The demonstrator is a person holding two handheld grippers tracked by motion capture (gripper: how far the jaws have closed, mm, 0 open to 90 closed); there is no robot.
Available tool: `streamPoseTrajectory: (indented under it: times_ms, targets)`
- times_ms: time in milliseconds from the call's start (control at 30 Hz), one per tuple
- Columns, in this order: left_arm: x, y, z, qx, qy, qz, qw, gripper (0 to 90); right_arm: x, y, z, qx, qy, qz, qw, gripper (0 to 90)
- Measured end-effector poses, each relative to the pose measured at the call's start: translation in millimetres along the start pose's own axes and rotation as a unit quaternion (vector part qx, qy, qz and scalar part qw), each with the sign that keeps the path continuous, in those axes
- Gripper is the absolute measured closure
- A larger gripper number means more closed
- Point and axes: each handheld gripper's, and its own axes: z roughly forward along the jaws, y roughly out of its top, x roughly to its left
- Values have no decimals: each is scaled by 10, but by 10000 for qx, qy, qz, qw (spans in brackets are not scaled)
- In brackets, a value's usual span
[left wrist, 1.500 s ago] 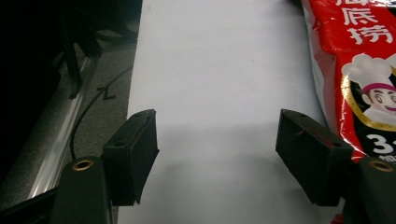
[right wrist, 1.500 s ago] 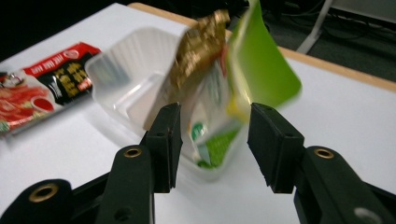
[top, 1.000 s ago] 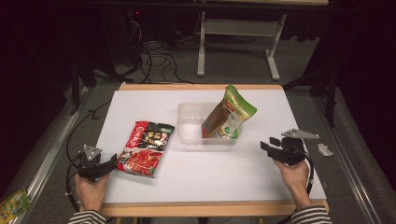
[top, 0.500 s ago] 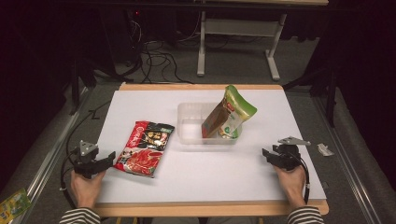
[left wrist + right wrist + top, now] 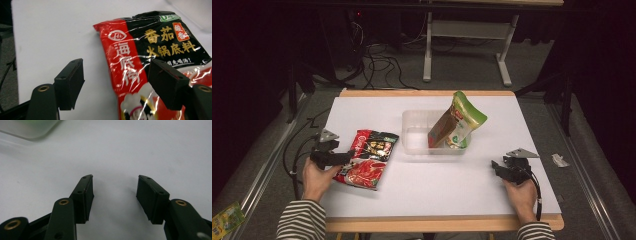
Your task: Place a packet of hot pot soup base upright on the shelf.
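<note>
Currently your left claw (image 5: 346, 158) hangs open over the red sauce packet (image 5: 368, 157), which lies flat left of the clear tray (image 5: 412, 134). Your right claw (image 5: 496, 166), just opened wider, sits empty right of the tray.

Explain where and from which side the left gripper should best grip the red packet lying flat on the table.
Probably the near left edge of the red packet. It lies flat, so only its thin rim offers the jaws a bite. The left gripper is open, already straddling that edge from the person's side, so coming in low and level from there looks best, one pad sliding under.
</note>
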Motion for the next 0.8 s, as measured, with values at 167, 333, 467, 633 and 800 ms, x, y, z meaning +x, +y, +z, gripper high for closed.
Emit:
streamPoseTrajectory:
  times_ms: [167,333,467,633,800]
  targets:
    - [6,126,160,226,-91,-77,9997,295,15,-4,-2,-14,-52,-14,10000,471]
    - [11,121,236,421,-64,-82,9991,315,17,-5,-5,-2,-62,-21,10000,470]
    - [10,84,260,526,-156,-131,9984,335,18,-6,-5,-14,-71,-46,10000,470]
    - [-7,2,288,687,-270,-210,9971,347,31,-9,-4,-44,-123,-99,9999,471]
    - [-58,-12,292,702,-422,-301,9962,364,32,-9,-5,-45,-126,-103,9999,471]
